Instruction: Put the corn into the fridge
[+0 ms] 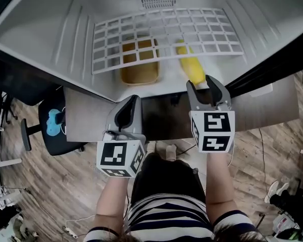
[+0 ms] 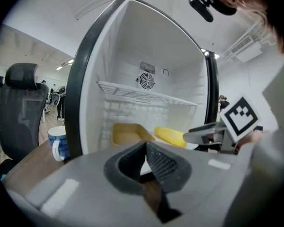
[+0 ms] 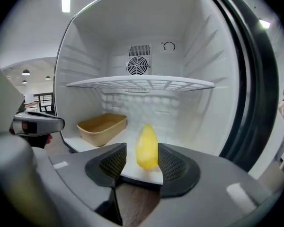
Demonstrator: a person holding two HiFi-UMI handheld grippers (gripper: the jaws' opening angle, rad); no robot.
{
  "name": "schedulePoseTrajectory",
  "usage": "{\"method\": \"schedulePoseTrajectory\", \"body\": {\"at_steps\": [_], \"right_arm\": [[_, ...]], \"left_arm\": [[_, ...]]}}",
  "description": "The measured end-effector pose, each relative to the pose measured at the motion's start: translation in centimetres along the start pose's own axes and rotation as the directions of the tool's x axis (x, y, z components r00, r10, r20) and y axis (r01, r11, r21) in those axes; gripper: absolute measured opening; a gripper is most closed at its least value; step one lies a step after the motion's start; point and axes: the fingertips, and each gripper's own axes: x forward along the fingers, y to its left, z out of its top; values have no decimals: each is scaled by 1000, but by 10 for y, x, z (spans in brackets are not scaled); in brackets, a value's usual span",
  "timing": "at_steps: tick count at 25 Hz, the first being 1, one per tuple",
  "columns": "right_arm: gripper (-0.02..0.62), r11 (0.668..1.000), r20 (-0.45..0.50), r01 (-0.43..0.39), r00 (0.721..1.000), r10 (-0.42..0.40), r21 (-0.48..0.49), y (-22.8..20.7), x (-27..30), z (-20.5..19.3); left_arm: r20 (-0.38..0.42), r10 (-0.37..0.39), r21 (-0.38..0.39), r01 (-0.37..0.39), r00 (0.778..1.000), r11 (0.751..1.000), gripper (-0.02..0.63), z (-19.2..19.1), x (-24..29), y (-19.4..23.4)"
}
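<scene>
The yellow corn [image 1: 191, 68] lies on the white floor of the open fridge [image 1: 50, 39], to the right of a tan tray [image 1: 139, 72] and partly under the wire shelf [image 1: 161, 34]. My right gripper [image 1: 208, 84] sits at the fridge's front edge, just behind the corn's near end, and is open. In the right gripper view the corn [image 3: 146, 146] shows between the pads with a gap on each side. My left gripper [image 1: 127, 110] hovers over the wooden desk in front of the tray, shut and empty. The left gripper view shows the corn [image 2: 170, 136] and the tray [image 2: 125, 134].
A fan grille [image 3: 135, 66] sits in the fridge's back wall. A blue-and-white mug [image 2: 58, 143] stands on the desk [image 1: 86, 120] left of the fridge. An office chair [image 1: 55, 125] is at the left. Cables lie on the wooden floor.
</scene>
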Motion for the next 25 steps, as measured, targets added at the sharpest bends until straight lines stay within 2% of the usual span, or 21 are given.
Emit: {"method": "schedulePoseTrajectory", "body": {"at_steps": [7, 16, 25], "right_arm": [[146, 1000, 29, -6, 1000, 6, 13, 4, -25, -1], [120, 998, 22, -38, 999, 37, 52, 12, -50, -28], [72, 996, 20, -76, 997, 75, 39, 17, -65, -33]], "left_arm": [[1, -1, 7, 1, 1000, 1000, 0, 6, -10, -8], [-5, 27, 6, -27, 1000, 1000, 0, 4, -28, -3], [-27, 58, 10, -58, 998, 998, 0, -5, -47, 5]]}}
